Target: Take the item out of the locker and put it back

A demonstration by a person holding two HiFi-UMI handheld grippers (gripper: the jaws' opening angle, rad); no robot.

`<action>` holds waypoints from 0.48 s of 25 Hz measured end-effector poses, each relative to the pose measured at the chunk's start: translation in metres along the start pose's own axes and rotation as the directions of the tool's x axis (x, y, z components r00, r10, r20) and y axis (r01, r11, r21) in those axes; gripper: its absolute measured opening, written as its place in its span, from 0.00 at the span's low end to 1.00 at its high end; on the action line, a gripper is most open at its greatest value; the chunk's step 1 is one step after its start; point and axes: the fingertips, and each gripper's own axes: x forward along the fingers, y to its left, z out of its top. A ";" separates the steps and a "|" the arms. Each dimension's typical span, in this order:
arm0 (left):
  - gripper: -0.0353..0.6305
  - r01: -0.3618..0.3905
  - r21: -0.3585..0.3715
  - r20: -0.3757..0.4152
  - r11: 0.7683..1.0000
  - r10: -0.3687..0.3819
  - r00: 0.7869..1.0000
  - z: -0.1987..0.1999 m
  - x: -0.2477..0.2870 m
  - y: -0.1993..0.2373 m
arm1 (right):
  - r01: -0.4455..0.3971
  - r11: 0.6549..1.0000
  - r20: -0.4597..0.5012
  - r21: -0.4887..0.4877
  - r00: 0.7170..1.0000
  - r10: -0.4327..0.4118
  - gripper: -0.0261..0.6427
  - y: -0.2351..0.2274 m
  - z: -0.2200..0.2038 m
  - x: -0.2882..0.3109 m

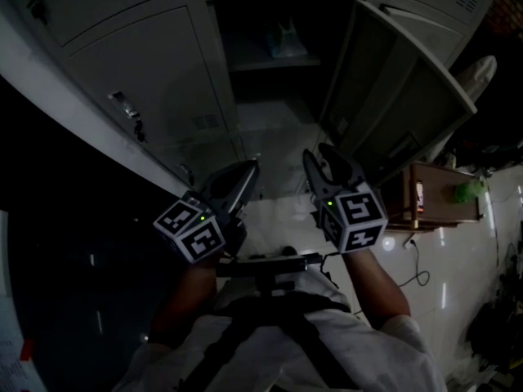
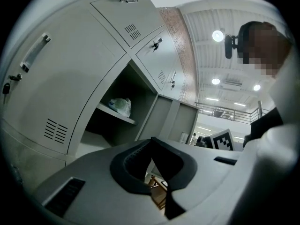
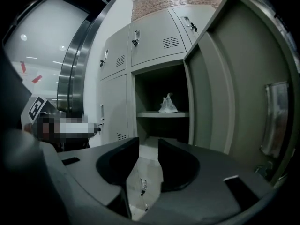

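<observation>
The item is a crumpled pale plastic bag (image 3: 168, 104) on the shelf of the open locker (image 1: 270, 64). The bag (image 2: 120, 106) lies near the shelf's front edge and shows faintly in the head view (image 1: 286, 39). Both grippers are held in front of the locker, short of its opening. My left gripper (image 2: 151, 140) has its tips together with nothing between them. My right gripper (image 3: 148, 144) has a gap between its jaws, and nothing is in it. In the head view the left gripper (image 1: 248, 172) and the right gripper (image 1: 320, 160) stand side by side.
The locker's door (image 1: 400, 88) hangs open to the right. Closed lockers (image 1: 147, 72) line the left side, and keys (image 3: 143, 186) hang in a lower locker. A wooden stool (image 1: 441, 193) with a green thing (image 1: 467, 190) stands at the right, with a cable (image 1: 417, 264) on the tiled floor.
</observation>
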 end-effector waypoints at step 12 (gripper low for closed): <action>0.05 -0.008 0.000 -0.012 1.000 0.008 1.000 -0.012 -0.015 -0.006 | 0.006 1.000 -0.001 0.029 1.000 -0.006 0.13 0.003 -0.011 -0.011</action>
